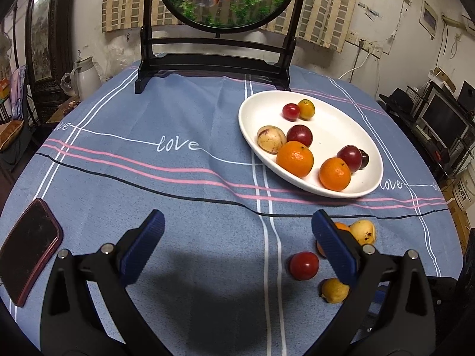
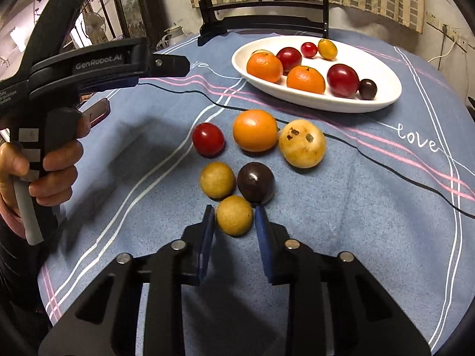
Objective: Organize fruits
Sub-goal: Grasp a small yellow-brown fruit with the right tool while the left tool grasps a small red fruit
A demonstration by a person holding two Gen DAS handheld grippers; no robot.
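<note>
The right gripper [image 2: 234, 218] is straddling a tan fruit [image 2: 234, 215], jaws spread, crowded by a dark plum [image 2: 256, 187], while the left gripper [image 1: 237, 237] is hanging wide apart.

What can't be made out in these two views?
- Left wrist view: the claw's right finger covers most of an orange on the cloth.
- Right wrist view: the pale spotted fruit on the plate is nearly hidden behind an orange.
- Right wrist view: whether the right claw touches the tan fruit between its fingers.
</note>
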